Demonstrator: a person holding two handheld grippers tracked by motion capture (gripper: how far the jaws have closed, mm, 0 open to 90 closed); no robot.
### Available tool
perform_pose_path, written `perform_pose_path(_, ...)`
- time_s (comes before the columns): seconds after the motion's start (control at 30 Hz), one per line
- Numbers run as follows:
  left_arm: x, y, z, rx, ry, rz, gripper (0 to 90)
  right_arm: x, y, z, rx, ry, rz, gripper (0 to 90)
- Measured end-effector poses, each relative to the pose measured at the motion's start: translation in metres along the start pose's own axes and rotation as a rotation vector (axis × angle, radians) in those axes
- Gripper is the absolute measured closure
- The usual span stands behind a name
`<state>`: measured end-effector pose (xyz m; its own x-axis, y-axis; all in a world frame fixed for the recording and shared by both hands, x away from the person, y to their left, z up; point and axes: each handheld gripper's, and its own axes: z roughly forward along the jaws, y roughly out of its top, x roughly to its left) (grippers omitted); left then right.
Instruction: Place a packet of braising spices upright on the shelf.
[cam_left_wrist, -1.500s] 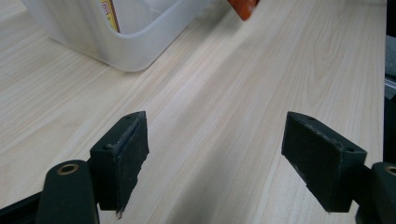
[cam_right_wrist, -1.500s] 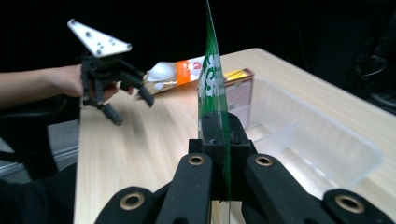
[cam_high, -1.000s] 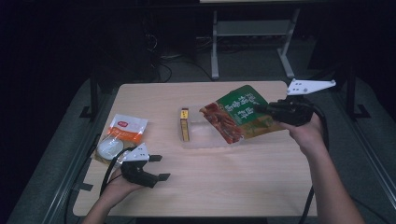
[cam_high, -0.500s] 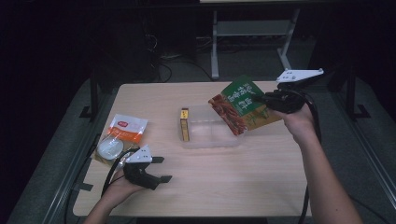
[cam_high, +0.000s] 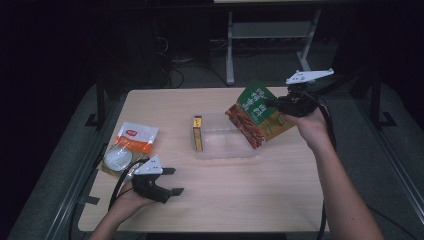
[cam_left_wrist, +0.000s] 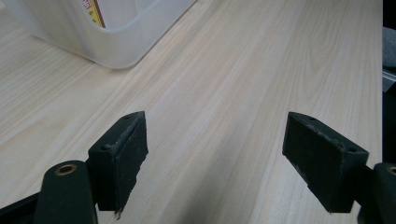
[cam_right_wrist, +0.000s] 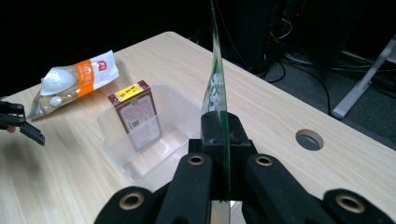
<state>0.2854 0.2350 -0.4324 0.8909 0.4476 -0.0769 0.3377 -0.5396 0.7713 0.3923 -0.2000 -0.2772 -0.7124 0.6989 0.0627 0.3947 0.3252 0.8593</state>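
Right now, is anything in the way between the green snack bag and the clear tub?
Nothing visible blocks it. The right gripper holds the snack bag above the tub's open right end. The small brown box stands inside at the left end.

Dark lab: bare table (cam_high: 280, 190), floor cables (cam_high: 180, 75).

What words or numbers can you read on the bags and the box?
Green bag, held by the right gripper: big pale characters, too blurred to read.
Orange and white bag: a small red logo, too small to read.
Brown box in the clear tub: a yellow label with print and what looks like a barcode, too small to read.
No text can be read for sure anywhere.
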Motion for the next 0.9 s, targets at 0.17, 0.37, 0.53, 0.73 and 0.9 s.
perform_pose_path(0.17, 0.000, 0.000, 0.000, 0.006, 0.001, 0.002, 21.5, -0.001, 0.002, 0.008, 0.017, -0.007, 0.020, 90.0)
perform_pose_path(0.37, 0.000, 0.000, 0.000, 0.007, -0.001, 0.000, 21.6, -0.003, 0.002, 0.018, 0.036, -0.005, 0.039, 90.0)
perform_pose_path(0.53, 0.000, 0.000, 0.001, 0.012, 0.001, 0.005, 21.5, -0.004, 0.003, 0.031, 0.056, 0.001, 0.048, 90.0)
perform_pose_path(0.73, 0.000, -0.001, 0.002, 0.016, 0.003, 0.006, 19.2, -0.007, 0.006, 0.039, 0.070, 0.008, 0.062, 89.7)
perform_pose_path(0.9, 0.000, -0.001, 0.003, 0.016, 0.003, 0.004, 18.2, -0.007, 0.010, 0.042, 0.083, 0.006, 0.061, 88.0)
